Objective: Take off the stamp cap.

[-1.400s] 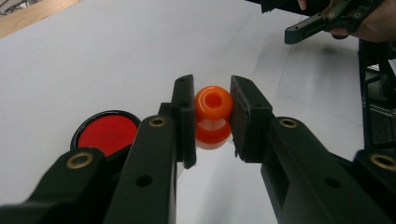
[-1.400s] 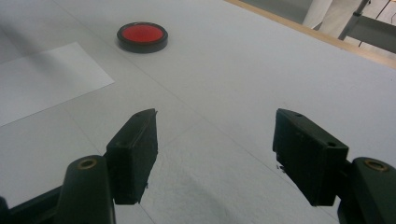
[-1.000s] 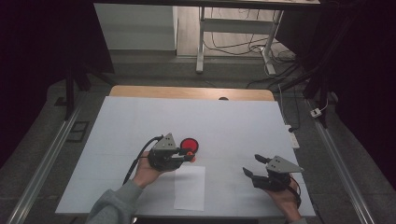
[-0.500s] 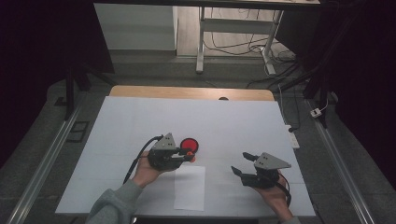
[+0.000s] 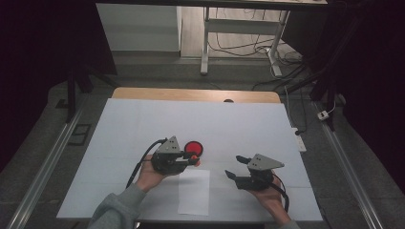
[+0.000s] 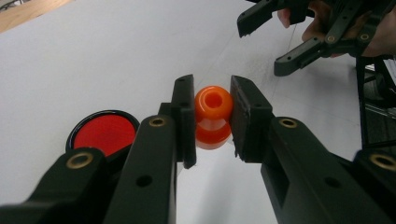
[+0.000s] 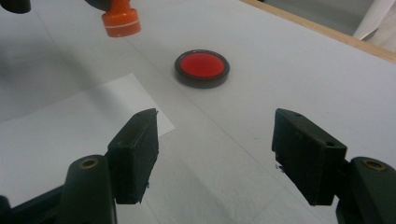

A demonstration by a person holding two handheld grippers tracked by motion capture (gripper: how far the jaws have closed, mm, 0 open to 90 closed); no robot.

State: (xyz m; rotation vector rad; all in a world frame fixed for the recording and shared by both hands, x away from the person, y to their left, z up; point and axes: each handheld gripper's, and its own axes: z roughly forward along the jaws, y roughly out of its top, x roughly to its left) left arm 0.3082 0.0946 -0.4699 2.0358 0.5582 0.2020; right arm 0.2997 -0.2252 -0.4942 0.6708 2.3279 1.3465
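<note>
Meanwhile, your right gripper has slid inward across the table toward the sheet of paper since a second ago, its jaws wide apart with nothing between them — likely coming to steady the sheet. Your left gripper hasn't shifted; it is clamped on the orange stamp, held off the white table near the paper's upper edge. The round ink pad sits open just beside the stamp — a black dish with red ink filling it. Nothing is printed on the sheet yet.
</note>
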